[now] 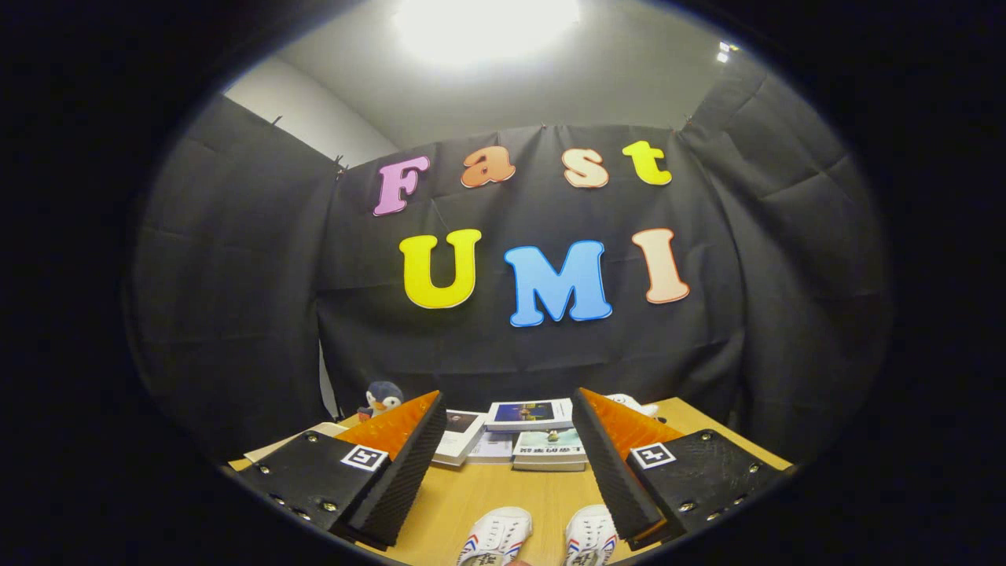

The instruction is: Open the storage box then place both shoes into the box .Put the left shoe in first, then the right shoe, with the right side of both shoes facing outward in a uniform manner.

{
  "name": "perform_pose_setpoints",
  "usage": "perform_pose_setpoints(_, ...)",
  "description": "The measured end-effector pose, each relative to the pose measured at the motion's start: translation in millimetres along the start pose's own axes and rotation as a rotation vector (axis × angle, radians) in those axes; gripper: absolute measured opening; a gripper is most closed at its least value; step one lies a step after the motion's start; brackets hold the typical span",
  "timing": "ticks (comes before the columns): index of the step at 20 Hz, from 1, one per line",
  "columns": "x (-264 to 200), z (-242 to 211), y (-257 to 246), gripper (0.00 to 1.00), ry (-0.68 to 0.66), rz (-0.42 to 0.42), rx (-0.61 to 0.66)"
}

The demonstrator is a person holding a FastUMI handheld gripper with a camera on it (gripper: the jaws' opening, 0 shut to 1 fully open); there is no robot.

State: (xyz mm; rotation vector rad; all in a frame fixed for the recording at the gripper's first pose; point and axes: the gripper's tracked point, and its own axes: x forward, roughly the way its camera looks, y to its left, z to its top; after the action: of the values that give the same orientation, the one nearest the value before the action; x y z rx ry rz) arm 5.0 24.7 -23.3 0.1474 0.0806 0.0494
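My gripper (pixel 509 409) is held above a wooden table (pixel 503 491), its fingers wide apart with nothing between them. Two white canvas shoes with red and blue side stripes lie side by side on the table below the fingers, toes pointing away from me: one shoe (pixel 497 536) nearer the left finger, the other shoe (pixel 591 536) partly under the right finger (pixel 617 456). Only their front halves are in sight.
Several books (pixel 528 432) lie stacked at the far side of the table, beyond the fingers. A small penguin plush (pixel 383 398) stands past the left finger. A pale flat board (pixel 292 442) lies at the table's left, and a small white object (pixel 635 405) past the right finger.
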Motion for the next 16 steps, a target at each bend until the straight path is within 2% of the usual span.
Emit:
perform_pose_setpoints(7, 8, -35, 26, 0.98, 0.138, 0.076, 0.196)
perform_pose_setpoints(16, 5, -95, 65, 0.99, 0.352, 0.177, 0.520)
